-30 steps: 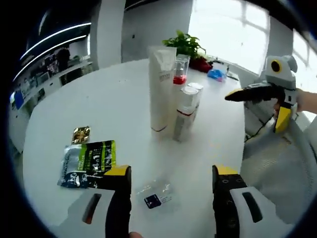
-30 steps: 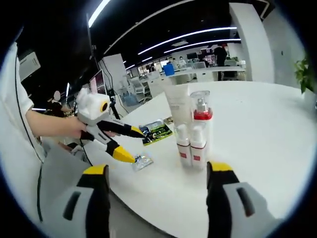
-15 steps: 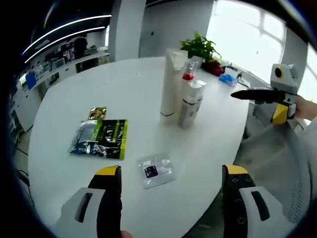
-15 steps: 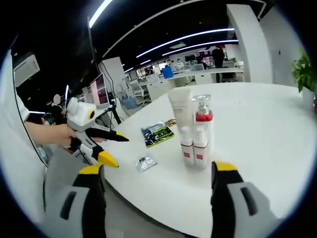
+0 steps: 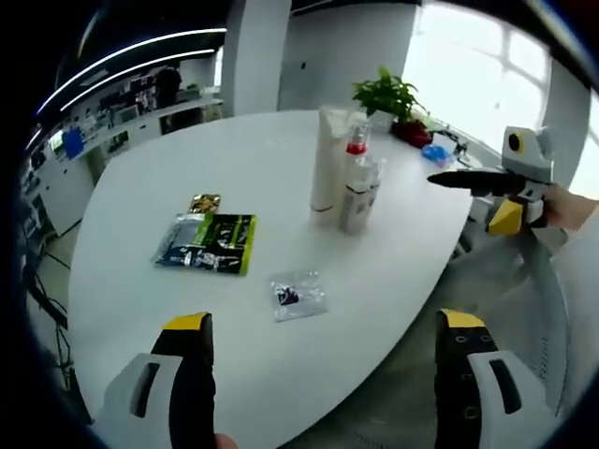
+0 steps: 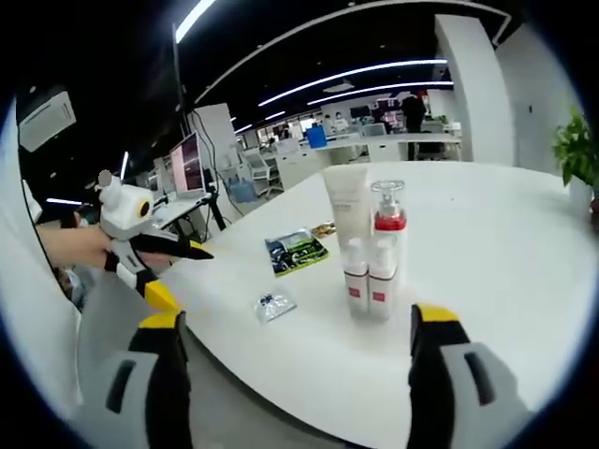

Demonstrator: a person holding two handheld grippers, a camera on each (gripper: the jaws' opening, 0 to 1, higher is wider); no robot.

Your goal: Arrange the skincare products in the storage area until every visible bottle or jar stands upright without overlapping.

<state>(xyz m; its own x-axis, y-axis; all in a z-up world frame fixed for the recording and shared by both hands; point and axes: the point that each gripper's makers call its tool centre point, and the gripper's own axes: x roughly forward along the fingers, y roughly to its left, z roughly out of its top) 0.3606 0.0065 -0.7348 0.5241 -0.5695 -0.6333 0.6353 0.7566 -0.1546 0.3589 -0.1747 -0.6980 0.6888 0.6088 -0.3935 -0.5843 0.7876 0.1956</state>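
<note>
The skincare products stand upright in a tight cluster on the white round table (image 5: 140,299): a tall white tube (image 5: 328,159), a clear pump bottle with a red collar (image 5: 356,145) and two small white bottles with red bands (image 5: 357,195). My left gripper (image 5: 323,323) is open and holds nothing, well short of them off the table's near edge. In the right gripper view the tube (image 6: 348,201), pump bottle (image 6: 387,220) and small bottles (image 6: 367,281) stand ahead of my open right gripper (image 6: 295,318), which also holds nothing.
A green sachet (image 5: 208,243), a gold sachet (image 5: 204,202) and a small clear packet (image 5: 295,295) lie flat on the table. A potted plant (image 5: 388,94) stands at the far edge. A hand holds the right gripper (image 5: 460,204) at the table's right; the left gripper (image 6: 194,281) shows at left.
Both views have pulled back from the table, so the products look smaller and farther. Nothing on the table has moved, and both grippers have stayed open.
</note>
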